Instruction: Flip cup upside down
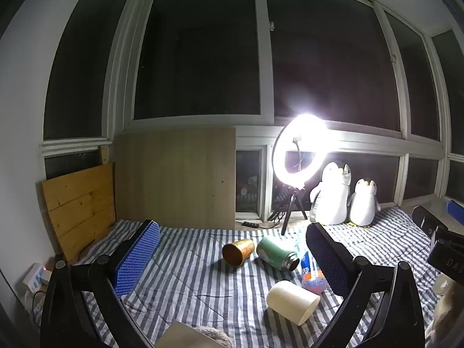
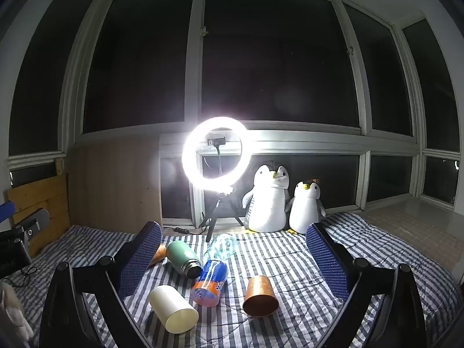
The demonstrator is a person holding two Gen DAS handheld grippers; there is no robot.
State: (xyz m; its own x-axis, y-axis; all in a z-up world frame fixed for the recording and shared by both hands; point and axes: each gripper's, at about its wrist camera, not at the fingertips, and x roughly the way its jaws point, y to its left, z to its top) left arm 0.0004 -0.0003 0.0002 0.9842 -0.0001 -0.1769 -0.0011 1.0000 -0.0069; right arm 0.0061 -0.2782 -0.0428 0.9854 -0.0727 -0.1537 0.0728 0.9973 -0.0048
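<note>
Several cups lie on their sides on a striped bedspread [image 1: 188,284]. In the left wrist view a gold cup [image 1: 237,251] lies ahead between the fingers and a cream cup [image 1: 293,300] lies nearer, to the right. My left gripper [image 1: 232,249] is open and empty. In the right wrist view a copper cup [image 2: 260,295] lies with its mouth toward the camera, the cream cup [image 2: 173,308] lies at lower left, and another gold cup [image 2: 159,255] is partly hidden behind the left finger. My right gripper [image 2: 233,249] is open and empty.
A green flask [image 1: 277,253] [image 2: 184,258] and a blue-orange plastic bottle [image 1: 311,274] [image 2: 211,282] lie among the cups. A bright ring light on a tripod [image 2: 214,153] and two plush penguins [image 2: 269,200] stand by the windows. Wooden boards [image 1: 81,206] lean at left.
</note>
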